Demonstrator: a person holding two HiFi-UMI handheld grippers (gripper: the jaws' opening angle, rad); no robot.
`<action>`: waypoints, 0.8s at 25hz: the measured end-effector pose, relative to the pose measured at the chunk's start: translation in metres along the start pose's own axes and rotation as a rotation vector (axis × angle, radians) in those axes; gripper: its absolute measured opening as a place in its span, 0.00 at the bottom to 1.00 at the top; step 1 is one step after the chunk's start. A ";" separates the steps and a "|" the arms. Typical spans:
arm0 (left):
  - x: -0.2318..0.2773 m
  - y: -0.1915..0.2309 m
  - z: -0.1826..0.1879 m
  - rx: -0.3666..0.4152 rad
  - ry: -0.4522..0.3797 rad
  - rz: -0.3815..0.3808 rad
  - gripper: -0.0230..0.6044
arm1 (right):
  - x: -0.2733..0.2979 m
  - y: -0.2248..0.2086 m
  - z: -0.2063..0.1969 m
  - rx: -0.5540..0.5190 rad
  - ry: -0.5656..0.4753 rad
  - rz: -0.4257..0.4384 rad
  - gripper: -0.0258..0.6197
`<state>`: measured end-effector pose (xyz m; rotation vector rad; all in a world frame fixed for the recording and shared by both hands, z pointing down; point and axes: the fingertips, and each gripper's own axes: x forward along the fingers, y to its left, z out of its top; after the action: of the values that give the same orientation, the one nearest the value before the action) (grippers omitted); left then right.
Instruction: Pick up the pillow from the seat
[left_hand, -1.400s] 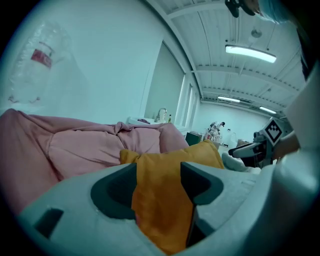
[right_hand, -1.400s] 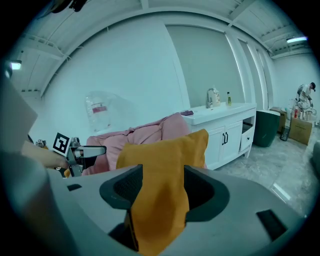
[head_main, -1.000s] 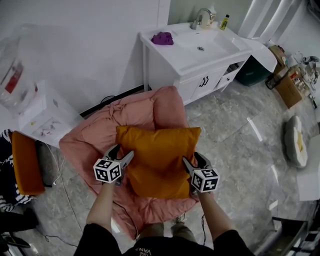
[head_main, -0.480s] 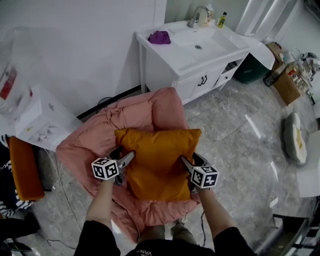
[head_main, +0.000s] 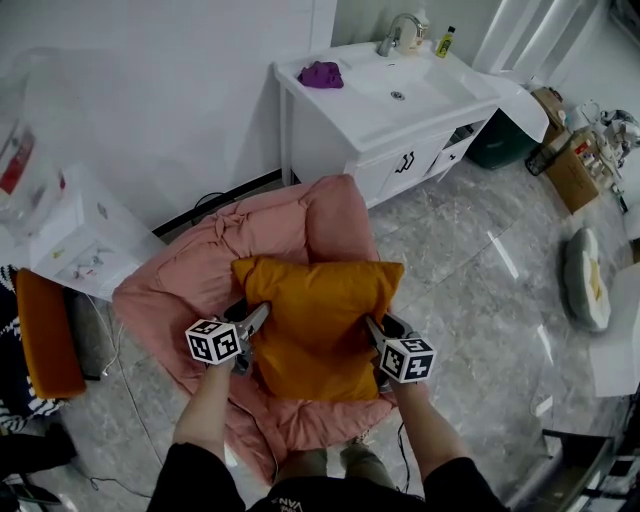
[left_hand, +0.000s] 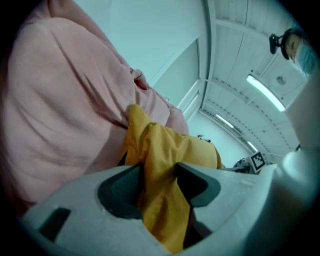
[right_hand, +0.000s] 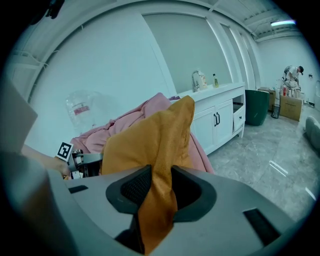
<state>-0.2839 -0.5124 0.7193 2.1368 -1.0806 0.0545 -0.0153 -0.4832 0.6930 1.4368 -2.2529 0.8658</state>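
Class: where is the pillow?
Head view, centre: the orange pillow lies on the pink seat, its side edges in the closing jaws of the left hand-held gripper and right hand-held gripper.

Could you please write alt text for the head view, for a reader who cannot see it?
Seen from above, a person's left tool and right tool are closing their jaws on the side edges of an orange pillow, with its fabric between them, as it lies on a pink cushioned seat. A white sink cabinet stands behind it.
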 end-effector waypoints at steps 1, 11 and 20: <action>-0.001 -0.002 -0.001 0.005 0.002 0.006 0.38 | -0.002 0.000 -0.002 0.002 0.004 -0.002 0.23; -0.027 -0.034 -0.011 0.062 -0.029 0.046 0.26 | -0.035 0.004 -0.017 0.022 0.003 0.027 0.14; -0.061 -0.085 -0.020 0.130 -0.089 0.122 0.21 | -0.078 0.006 -0.028 -0.043 0.005 0.075 0.09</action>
<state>-0.2577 -0.4254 0.6634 2.2040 -1.2908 0.0901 0.0116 -0.4090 0.6682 1.3375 -2.3205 0.8376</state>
